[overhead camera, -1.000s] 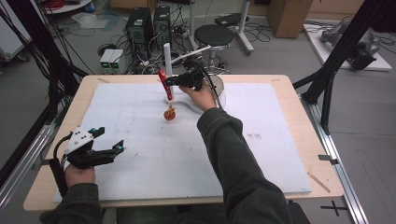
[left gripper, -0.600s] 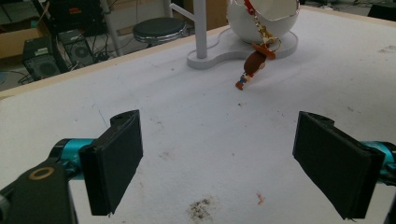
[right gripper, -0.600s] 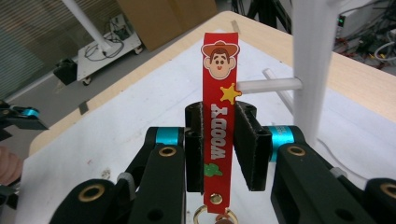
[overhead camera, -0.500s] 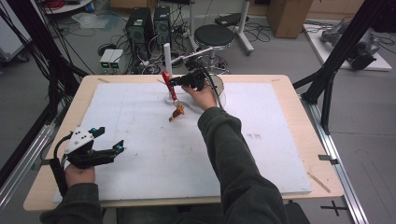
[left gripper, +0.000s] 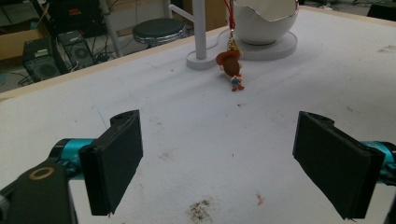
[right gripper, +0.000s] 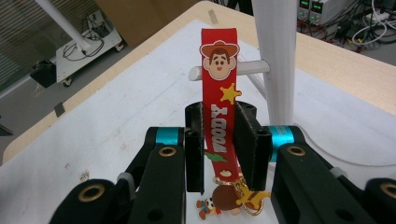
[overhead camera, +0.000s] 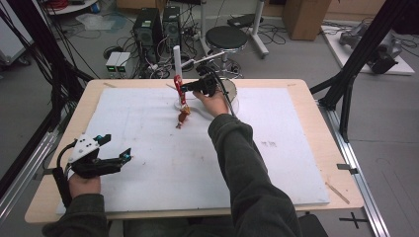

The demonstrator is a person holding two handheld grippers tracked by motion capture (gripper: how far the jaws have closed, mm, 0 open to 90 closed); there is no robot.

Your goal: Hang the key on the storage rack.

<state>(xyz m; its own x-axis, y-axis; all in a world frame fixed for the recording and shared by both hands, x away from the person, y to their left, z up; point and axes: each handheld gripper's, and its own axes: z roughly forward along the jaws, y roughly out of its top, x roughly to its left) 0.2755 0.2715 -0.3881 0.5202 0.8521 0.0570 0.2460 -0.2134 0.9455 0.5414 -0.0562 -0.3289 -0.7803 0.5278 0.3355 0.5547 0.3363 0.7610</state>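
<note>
Because the red strap [right gripper: 218, 116] had to be hung on the white stand's peg [right gripper: 233, 70], the right hand-held gripper [right gripper: 219, 154] was clamped on it just below the peg. Jaws apart, the left hand-held gripper [overhead camera: 106, 159] rested idle on the bench [overhead camera: 296, 148].

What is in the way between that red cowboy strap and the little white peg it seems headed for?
Nothing visible. The right gripper is shut on the red strap, whose top end stands just in front of the peg sticking out of the white post. The small figure charm dangles freely below, above the white mat.
</note>
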